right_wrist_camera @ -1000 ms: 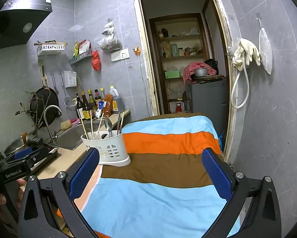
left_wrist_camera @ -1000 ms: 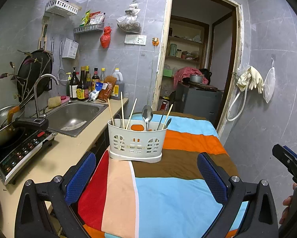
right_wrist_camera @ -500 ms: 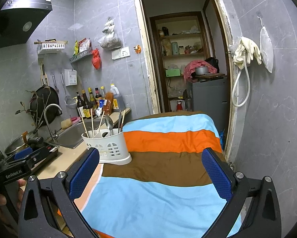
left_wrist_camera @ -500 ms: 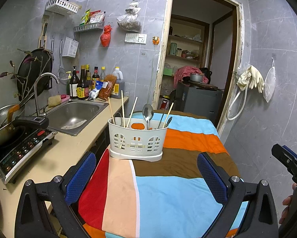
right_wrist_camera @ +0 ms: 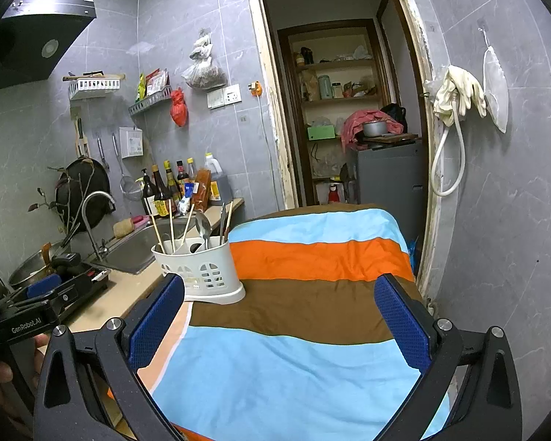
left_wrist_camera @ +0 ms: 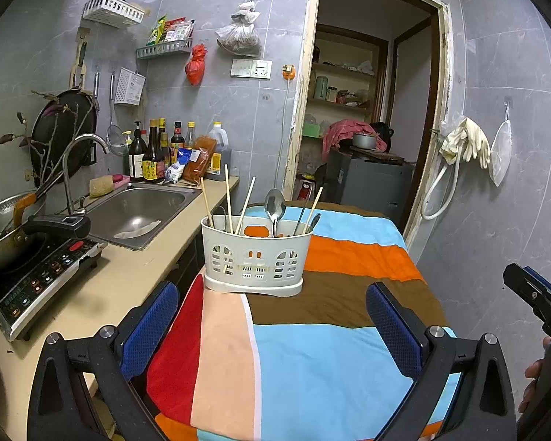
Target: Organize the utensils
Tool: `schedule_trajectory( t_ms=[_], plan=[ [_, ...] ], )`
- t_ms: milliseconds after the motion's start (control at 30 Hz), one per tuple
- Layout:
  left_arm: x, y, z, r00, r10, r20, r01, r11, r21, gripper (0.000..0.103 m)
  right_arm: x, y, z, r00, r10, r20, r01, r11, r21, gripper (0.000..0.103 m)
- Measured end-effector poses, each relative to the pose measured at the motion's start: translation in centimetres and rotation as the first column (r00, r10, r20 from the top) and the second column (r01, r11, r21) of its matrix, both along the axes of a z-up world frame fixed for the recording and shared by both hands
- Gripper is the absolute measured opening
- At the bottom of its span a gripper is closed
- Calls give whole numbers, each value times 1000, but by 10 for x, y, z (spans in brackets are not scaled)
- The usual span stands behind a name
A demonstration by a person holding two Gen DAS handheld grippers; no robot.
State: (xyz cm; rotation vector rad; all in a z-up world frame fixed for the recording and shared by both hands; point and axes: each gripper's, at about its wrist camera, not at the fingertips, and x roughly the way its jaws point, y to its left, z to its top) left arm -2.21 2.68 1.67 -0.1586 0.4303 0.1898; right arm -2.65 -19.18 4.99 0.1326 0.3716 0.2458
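A white slotted utensil caddy (left_wrist_camera: 255, 262) stands on the striped cloth (left_wrist_camera: 312, 330) near its left edge. It holds several wooden chopsticks (left_wrist_camera: 228, 198), a metal spoon (left_wrist_camera: 275, 207) bowl up, and other metal handles. The caddy also shows in the right wrist view (right_wrist_camera: 202, 270). My left gripper (left_wrist_camera: 272, 327) is open and empty, hovering above the cloth in front of the caddy. My right gripper (right_wrist_camera: 279, 327) is open and empty, above the cloth to the right of the caddy.
A counter (left_wrist_camera: 102, 294) runs along the left with an induction hob (left_wrist_camera: 36, 275), a pan (left_wrist_camera: 3, 235), a sink (left_wrist_camera: 139, 213) and bottles (left_wrist_camera: 154, 158). A doorway (left_wrist_camera: 367, 128) opens behind the table. The right wall (left_wrist_camera: 514, 202) is close.
Both views have shifted slightly. The caddy sits a touch lower and nearer in the right wrist view. Both grippers stay open and empty.
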Motion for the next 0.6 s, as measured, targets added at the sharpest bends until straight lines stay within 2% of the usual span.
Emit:
schedule_trajectory(
  t_ms=[600],
  plan=[
    [1,1,1,1000,0,-3,0,1000,-1,103,-1,8,-8,1000,3,-9,-3,1000,-1,101]
  ],
)
